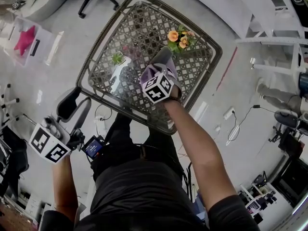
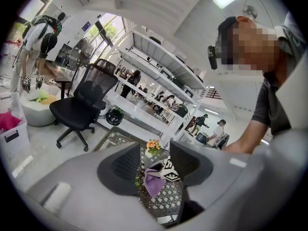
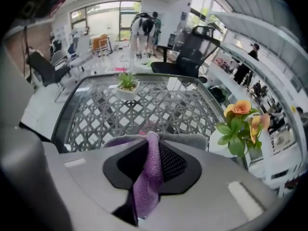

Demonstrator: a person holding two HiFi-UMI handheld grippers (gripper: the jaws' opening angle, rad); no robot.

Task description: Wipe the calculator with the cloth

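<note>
Glass over a woven lattice table (image 1: 144,28) in a bright workroom: the right gripper (image 3: 150,150) hangs above the table's near middle, its jaws pressed together on a purple cloth (image 3: 148,182) that drapes down between them. No view shows the calculator clearly. Far right on the table, a white pot (image 3: 217,148) holds orange flowers (image 1: 179,37); to the left, a second white pot (image 3: 128,93) holds a small green plant (image 1: 118,59). A clear bin (image 1: 44,44) on the floor at far left holds something pink (image 1: 25,38). Off the table's near left corner, the left gripper (image 1: 74,109) has its jaws spread, with nothing between them.
</note>
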